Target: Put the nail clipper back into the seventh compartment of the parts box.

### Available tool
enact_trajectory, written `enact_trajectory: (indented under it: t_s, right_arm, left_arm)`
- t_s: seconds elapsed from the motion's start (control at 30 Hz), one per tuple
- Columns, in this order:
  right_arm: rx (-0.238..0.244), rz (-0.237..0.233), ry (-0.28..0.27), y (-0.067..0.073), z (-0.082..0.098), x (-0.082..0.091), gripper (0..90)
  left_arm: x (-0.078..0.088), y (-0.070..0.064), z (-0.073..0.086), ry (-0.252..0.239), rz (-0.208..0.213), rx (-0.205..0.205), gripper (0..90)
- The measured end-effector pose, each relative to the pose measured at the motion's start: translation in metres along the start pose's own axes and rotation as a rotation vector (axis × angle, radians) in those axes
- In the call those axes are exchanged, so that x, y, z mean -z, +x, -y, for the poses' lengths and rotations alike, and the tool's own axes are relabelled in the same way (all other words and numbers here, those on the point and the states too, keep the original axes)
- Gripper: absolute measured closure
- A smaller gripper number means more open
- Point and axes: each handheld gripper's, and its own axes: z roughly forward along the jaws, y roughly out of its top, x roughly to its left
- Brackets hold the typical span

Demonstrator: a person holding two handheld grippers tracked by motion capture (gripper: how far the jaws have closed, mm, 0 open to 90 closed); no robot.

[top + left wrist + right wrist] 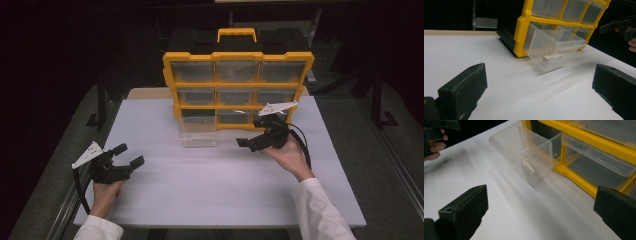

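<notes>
Over at the left edge of the white desk [200, 185], the left gripper [127, 155] sits in the person's left hand [106, 192] with its jaws spread wide and nothing between them. Toward the middle, a clear drawer [197, 134] is pulled out of the bottom-left slot of the yellow organiser [239, 85] — its front end tips down onto the desk, and a small pale piece [547, 58] lies inside. Just right of it, the right gripper [246, 143] points at the drawer from the right hand [290, 156], jaws parted — empty, near the drawer but not touching it.
</notes>
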Motion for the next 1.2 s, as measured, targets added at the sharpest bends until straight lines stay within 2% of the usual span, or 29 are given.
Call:
enact_trajectory:
  t_s: [0.2,0.53,0.63,0.77,1.2]
  right_arm:
    - [-0.014,0.01,-0.023,-0.002,0.015,0.008,0.0]
    - [-0.037,0.054,-0.068,-0.008,0.044,0.022,0.0]
    - [-0.039,0.059,-0.086,-0.009,0.047,0.024,0.0]
    - [-0.023,0.075,-0.125,-0.008,0.057,0.028,0.0]
    - [-0.013,0.11,-0.155,-0.008,0.073,0.036,0.0]
  left_arm:
    - [0.0,-0.001,0.0,0.002,0.003,0.003,0.0]
    - [0.0,0.0,0.0,0.003,0.002,0.001,0.0]
    - [0.0,-0.001,0.0,0.003,0.001,0.001,0.0]
    - [0.0,-0.001,0.0,0.004,0.002,0.0,0.0]
    - [-0.001,0.0,0.0,0.006,0.006,0.0,0.0]
